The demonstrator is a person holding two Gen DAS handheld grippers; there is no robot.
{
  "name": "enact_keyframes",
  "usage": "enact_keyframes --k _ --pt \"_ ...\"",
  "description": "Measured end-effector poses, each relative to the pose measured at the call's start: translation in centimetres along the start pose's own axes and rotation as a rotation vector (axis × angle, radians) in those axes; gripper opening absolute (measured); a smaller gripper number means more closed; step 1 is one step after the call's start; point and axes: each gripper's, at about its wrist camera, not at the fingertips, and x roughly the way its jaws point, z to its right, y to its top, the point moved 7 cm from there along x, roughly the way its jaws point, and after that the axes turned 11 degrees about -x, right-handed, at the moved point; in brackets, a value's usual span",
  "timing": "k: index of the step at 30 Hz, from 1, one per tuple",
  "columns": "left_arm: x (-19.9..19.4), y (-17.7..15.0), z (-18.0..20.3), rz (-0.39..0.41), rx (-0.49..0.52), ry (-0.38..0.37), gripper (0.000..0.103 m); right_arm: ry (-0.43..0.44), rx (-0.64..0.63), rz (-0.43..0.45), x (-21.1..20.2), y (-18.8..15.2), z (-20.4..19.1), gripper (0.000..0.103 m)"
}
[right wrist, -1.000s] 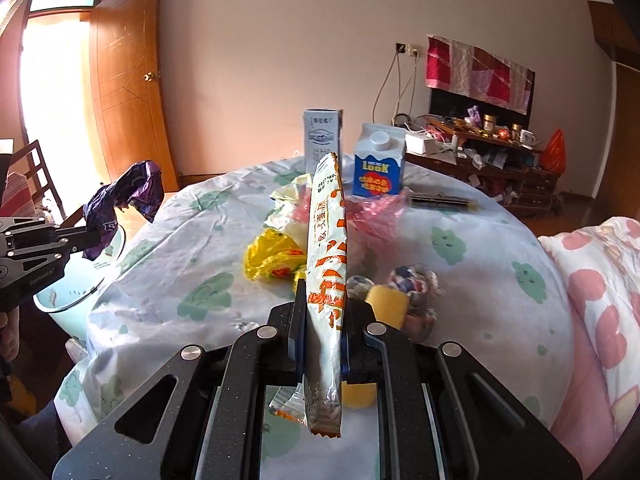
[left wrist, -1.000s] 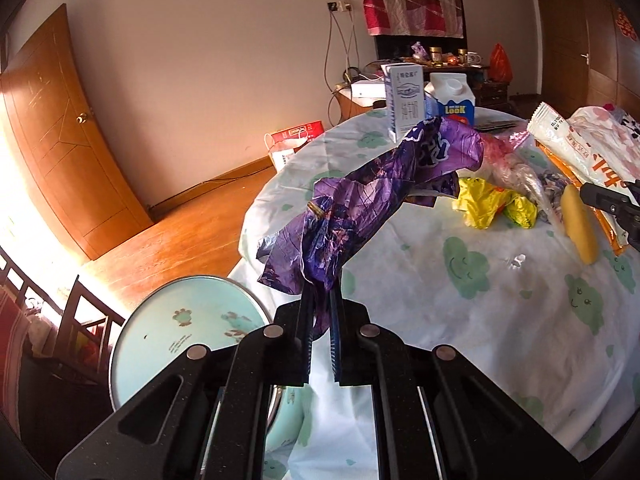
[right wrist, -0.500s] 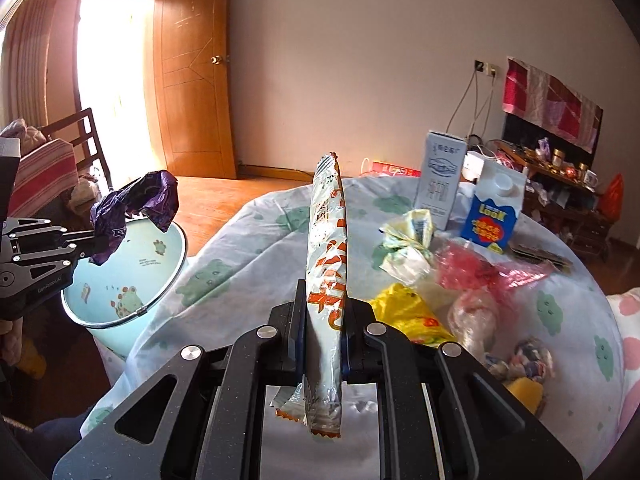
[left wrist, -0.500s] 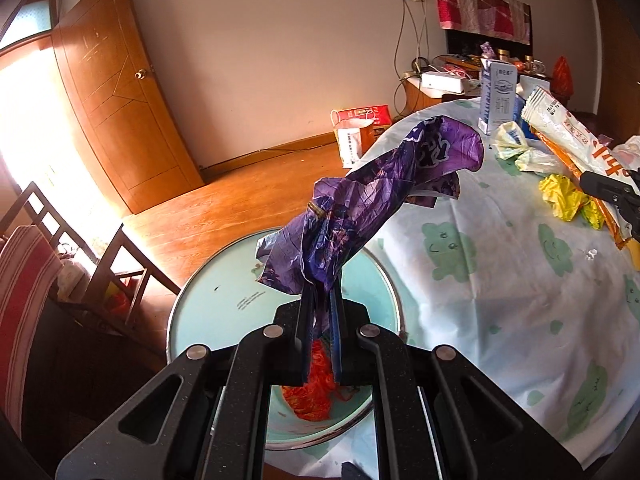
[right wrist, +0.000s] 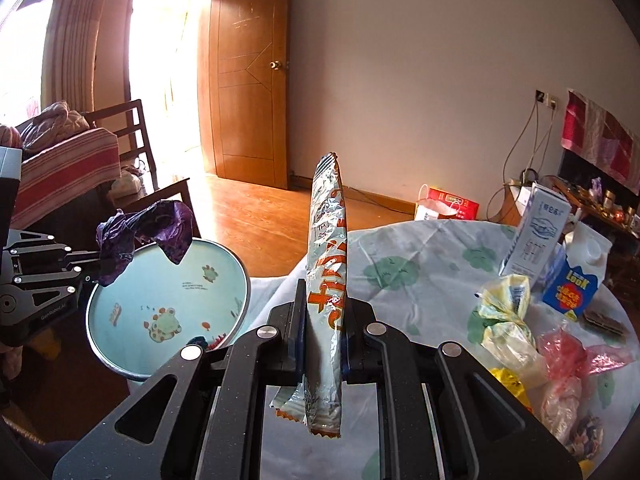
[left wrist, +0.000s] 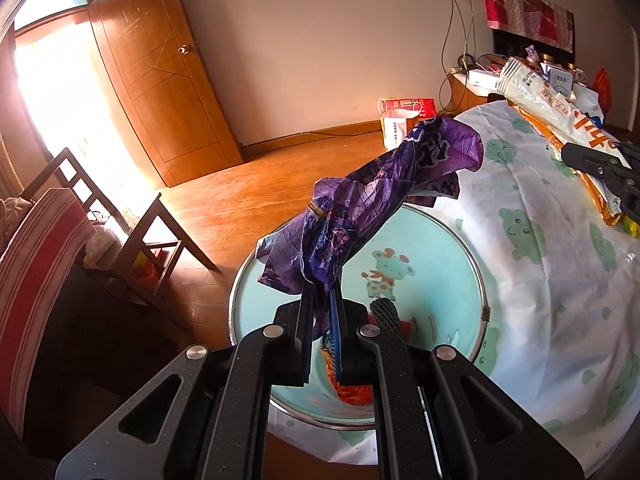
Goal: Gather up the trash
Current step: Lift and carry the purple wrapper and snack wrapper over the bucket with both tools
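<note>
This is a room in a home. A round table (right wrist: 420, 264) with a cloth of green smiling clouds stands on a wooden floor (left wrist: 248, 184). A brown wooden door (right wrist: 250, 80) is far off, with a wooden chair (left wrist: 132, 232) at the left.

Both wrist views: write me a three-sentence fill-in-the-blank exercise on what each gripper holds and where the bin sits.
1. The left gripper is shut on a crumpled ____ wrapper.
2. The right gripper is shut on a long silver and ____ snack wrapper.
3. The light blue bin stands on the floor beside the ____.

Missing words: purple; orange; table
</note>
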Motion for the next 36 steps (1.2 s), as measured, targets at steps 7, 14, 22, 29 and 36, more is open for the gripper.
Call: enact_keyframes --k 7,14,22,29,36 --pt "-0.2 0.3 -1.6 0.007 -0.031 0.032 0.007 0.044 -0.035 0.003 1.6 0.9 -1.6 0.013" --pt "0.0 0.2 -3.1 0.003 -0.055 0.063 0.007 0.082 -0.066 0.002 2.8 1.2 -2.8 0.013" --pt "0.2 -0.1 -4.3 -0.007 -0.077 0.083 0.007 0.114 -0.101 0.006 3.6 1.6 -4.3 0.013" --pt "0.2 -0.1 -4.9 -0.007 -0.097 0.099 0.007 0.144 -0.128 0.009 4.3 1.9 -5.4 0.013" --pt "0.6 -0.3 -5.2 -0.017 -0.118 0.105 0.007 0.162 -0.163 0.024 4.2 2.1 -6.5 0.013"
